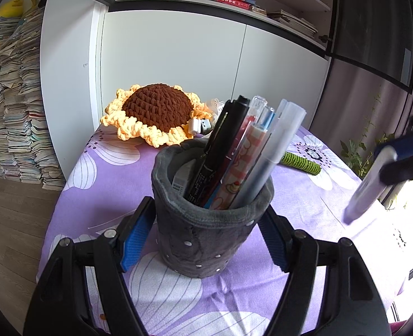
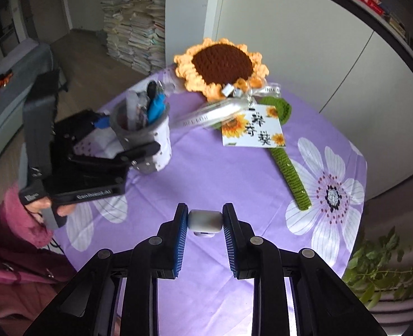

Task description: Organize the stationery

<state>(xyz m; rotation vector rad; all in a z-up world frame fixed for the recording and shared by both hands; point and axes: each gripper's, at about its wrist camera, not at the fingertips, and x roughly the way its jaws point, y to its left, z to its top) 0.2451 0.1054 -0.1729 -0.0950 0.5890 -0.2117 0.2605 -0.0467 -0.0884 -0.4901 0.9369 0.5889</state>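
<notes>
Purple floral worktop [image 2: 206, 173]: your left tool [image 1: 203, 240] brackets pen holder [image 1: 206, 229], jaws wide, contact unclear. Your right tool [image 2: 205, 221] grips pale marker [image 2: 205, 219]; several pens already inside, marker still to insert.

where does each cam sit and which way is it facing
Left wrist: sits on the left tongs, facing the cabinet across the table; its fingers flank the pen cup; right tongs carry a pen.
Right wrist: sits on the right tongs, looking down over the table, clamping the pen; hand and pink sleeve show.
Shared: cup, sunflower, purple cloth.
</notes>
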